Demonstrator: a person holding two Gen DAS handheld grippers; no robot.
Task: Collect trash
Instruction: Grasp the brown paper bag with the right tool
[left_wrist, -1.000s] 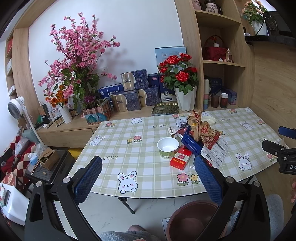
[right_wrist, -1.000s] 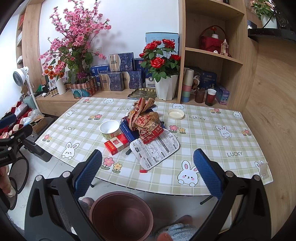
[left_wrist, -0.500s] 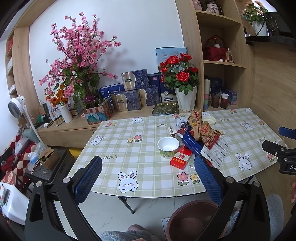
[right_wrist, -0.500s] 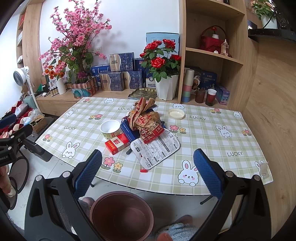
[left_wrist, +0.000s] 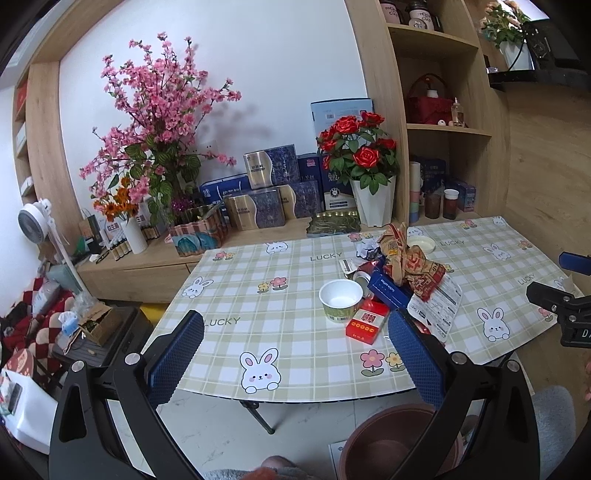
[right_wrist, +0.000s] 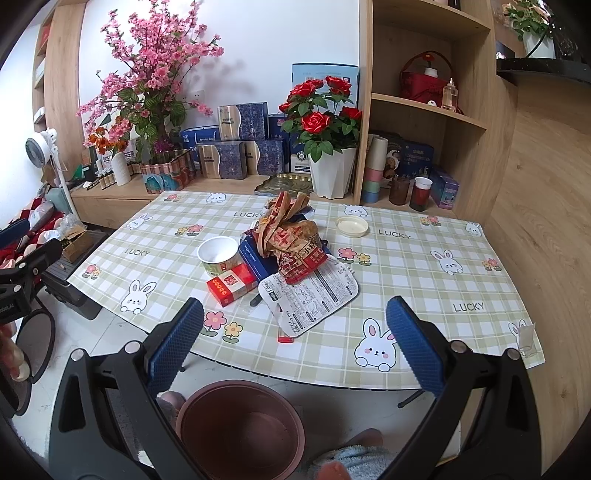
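Nothing moved since earlier: both tongs wide apart, empty.
Trash pile (right_wrist: 291, 254) lies on the tabletop (right_wrist: 424, 280) ahead of right tongs (right_wrist: 294, 345); left tongs (left_wrist: 295, 354) view hides the lighter (right_wrist: 286, 338); bin (right_wrist: 240, 428) below.

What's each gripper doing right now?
Left gripper: open, holding nothing.
Right gripper: open, holding nothing.

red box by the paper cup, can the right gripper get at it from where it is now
Probably yes. The right gripper is open and empty, held back off the table's near edge. The red box lies flat at the near side of the pile, beside the paper cup, with nothing on top and only bare tablecloth before it.
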